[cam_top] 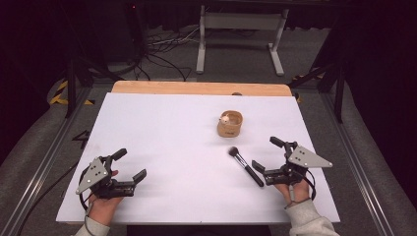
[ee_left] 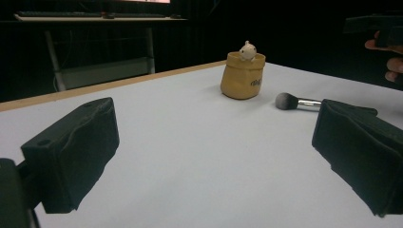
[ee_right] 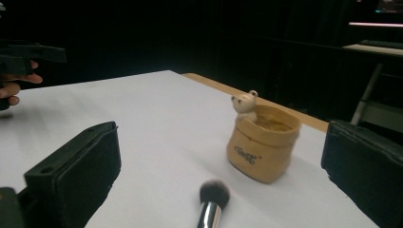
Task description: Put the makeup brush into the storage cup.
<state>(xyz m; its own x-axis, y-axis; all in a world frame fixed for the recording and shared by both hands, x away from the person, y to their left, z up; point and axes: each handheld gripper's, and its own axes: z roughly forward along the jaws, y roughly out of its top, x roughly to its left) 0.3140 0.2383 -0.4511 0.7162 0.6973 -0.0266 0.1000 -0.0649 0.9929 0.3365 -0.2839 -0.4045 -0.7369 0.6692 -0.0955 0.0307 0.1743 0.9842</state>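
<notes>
Right gripper [cam_top: 269,155] sits wide open near the worktop's right edge, right by the brush [cam_top: 245,166] handle, so I'd close low on the handle's middle, then tip it into the pot [cam_top: 230,124]; left gripper [cam_top: 132,162] idles open too.

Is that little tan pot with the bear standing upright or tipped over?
Upright. The pot sits on its base on the table, mouth facing up, bear peeking over the rim.

left tongs [cam_top: 132,164] agape, right tongs [cam_top: 267,153] agape, both low
</notes>
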